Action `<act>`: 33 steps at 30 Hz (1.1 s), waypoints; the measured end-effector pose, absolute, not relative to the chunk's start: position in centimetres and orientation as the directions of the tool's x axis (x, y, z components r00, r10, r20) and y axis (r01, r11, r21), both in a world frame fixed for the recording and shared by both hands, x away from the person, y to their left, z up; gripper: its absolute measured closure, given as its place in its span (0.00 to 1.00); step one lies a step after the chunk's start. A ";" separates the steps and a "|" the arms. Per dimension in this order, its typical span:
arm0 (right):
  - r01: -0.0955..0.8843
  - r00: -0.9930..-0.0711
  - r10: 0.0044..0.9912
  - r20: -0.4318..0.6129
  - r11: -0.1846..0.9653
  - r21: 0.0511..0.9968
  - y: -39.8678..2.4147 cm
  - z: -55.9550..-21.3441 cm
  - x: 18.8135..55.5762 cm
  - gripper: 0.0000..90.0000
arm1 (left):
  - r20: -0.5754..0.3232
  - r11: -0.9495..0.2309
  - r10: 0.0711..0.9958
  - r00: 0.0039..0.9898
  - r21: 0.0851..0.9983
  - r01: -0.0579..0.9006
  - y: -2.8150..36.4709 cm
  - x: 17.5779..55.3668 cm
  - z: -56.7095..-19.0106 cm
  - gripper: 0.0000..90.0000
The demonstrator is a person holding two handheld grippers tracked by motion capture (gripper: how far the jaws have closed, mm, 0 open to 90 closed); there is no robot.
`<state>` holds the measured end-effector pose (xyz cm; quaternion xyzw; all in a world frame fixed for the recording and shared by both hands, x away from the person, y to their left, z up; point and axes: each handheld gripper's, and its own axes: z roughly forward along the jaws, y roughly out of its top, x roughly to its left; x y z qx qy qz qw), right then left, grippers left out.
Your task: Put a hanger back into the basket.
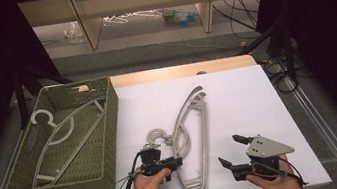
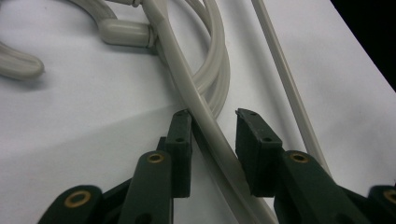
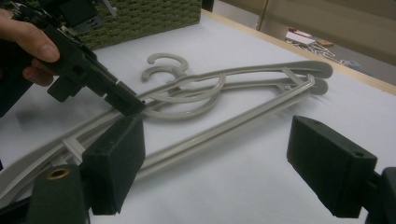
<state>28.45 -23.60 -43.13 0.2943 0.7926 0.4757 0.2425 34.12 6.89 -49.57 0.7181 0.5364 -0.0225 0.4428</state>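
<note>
Two grey plastic hangers point(image 1: 189, 127) lie stacked on the white table, hooks toward the basket. My left gripper point(image 1: 179, 161) sits low at the curved arm of the top hanger point(image 2: 187, 88), just below the hooks. That arm runs between its jaws point(image 2: 212, 116); the left pad is against it and a gap shows at the right pad. The right gripper view shows the left gripper point(image 3: 130, 105) tip down on the hangers point(image 3: 243, 74). My right gripper point(image 1: 229, 150) hovers open to the right of the hangers, its wide jaws point(image 3: 215, 135) with nothing between them.
A green woven basket point(image 1: 106, 129) stands at the table's left and holds another grey hanger point(image 1: 61, 135). Bare white table point(image 1: 243, 98) stretches right of the hangers. Beyond the far edge are wooden shelf legs point(image 1: 85, 26), floor clutter and cables.
</note>
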 end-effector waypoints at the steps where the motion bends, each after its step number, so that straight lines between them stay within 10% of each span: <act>1: 0.235 -0.710 0.696 -0.105 0.374 0.897 -23.6 -43.1 28.4 0.22 | -0.507 -0.024 0.752 0.421 0.617 0.786 6.8 34.1 -49.5 0.75; 33: 0.243 -0.716 0.691 -0.097 0.377 0.894 -23.6 -43.1 28.4 0.22 | -0.568 -0.007 0.650 0.505 0.660 0.751 5.1 33.0 -47.3 0.89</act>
